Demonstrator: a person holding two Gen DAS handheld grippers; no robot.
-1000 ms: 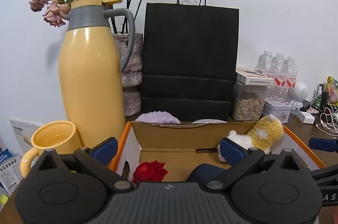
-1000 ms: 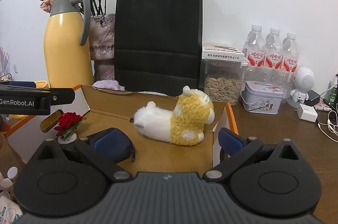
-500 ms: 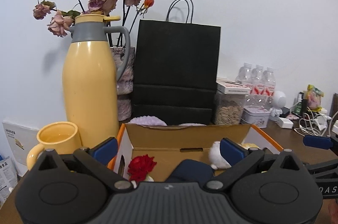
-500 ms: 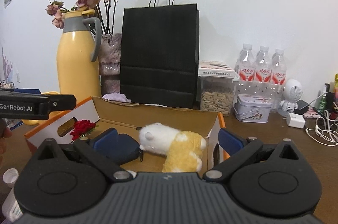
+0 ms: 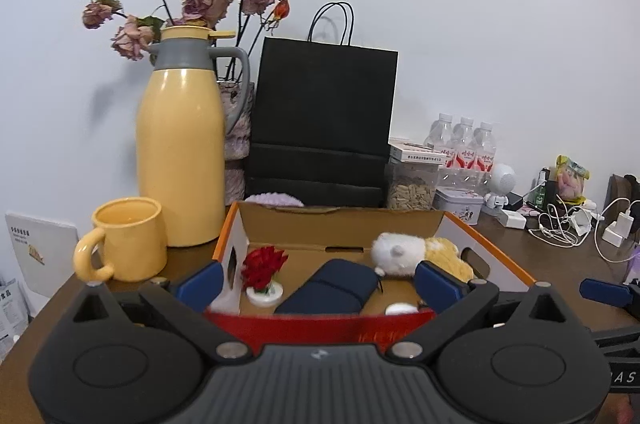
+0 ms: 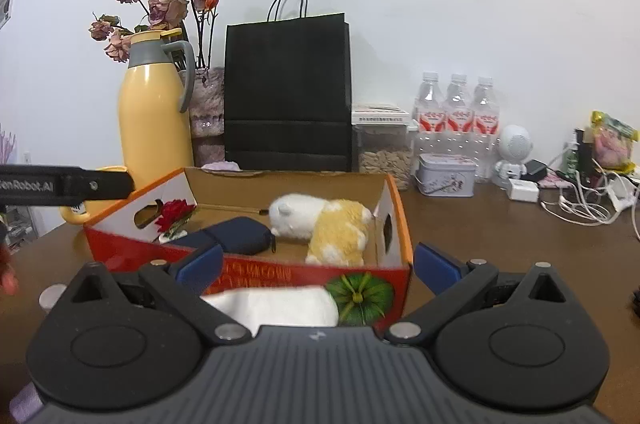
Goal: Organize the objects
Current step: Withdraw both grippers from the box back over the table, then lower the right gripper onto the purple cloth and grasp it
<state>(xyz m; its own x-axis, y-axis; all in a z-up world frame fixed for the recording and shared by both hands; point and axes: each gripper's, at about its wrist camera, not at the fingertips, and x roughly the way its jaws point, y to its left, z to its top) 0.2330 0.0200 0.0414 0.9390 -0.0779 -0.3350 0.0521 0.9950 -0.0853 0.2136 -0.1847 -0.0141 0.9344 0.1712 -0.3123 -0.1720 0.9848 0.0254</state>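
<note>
An open cardboard box with orange rims and a red front stands on the brown table. Inside lie a white-and-yellow plush toy, a navy pouch and a red rose on a white base. My left gripper is open and empty, just in front of the box. My right gripper is open and empty, in front of the box's right front corner. The left gripper's body shows at the left of the right wrist view.
A yellow thermos and yellow mug stand left of the box. A black paper bag, a vase of dried roses, a seed jar, water bottles, a tin and tangled cables line the back and right.
Both grippers have pulled back and up from the box. The box's red front wall has come into view. The plush toy has tipped from upright onto its side.
</note>
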